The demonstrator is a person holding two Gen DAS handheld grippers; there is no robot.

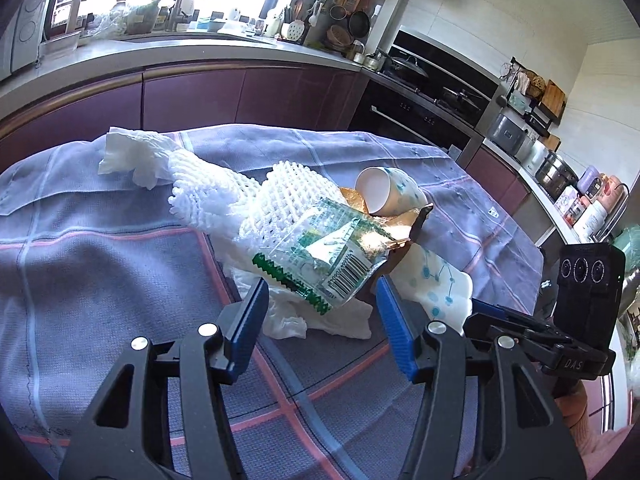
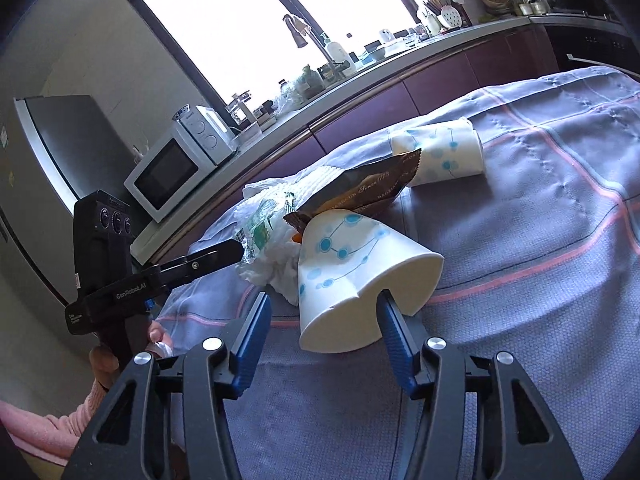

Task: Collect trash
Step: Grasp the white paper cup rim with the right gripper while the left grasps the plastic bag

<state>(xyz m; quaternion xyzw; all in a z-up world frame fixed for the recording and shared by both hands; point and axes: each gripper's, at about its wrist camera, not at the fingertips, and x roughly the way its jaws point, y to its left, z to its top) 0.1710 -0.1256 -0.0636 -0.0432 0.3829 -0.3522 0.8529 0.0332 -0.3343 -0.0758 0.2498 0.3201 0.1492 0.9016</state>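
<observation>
Left wrist view shows the left gripper with its blue pads apart, hovering just short of a clear plastic wrapper printed green with a barcode. The wrapper hides much of what lies under it: crumpled white tissue pokes out beneath, and a brown foil packet shows only at its edge. Behind sit white foam fruit netting, another tissue and a tipped paper cup. A second, squashed paper cup is partly blocked by the right pad.

Right wrist view has the right gripper also spread wide, one finger pushed inside the mouth of that dented cup, the other outside it; the cup is not pinched. The far cup lies on its side behind the brown packet.

All the trash rests on a bench draped in a soft purple checked cloth with pink lines. Beyond runs a kitchen worktop with a microwave, under a window blown out white.
</observation>
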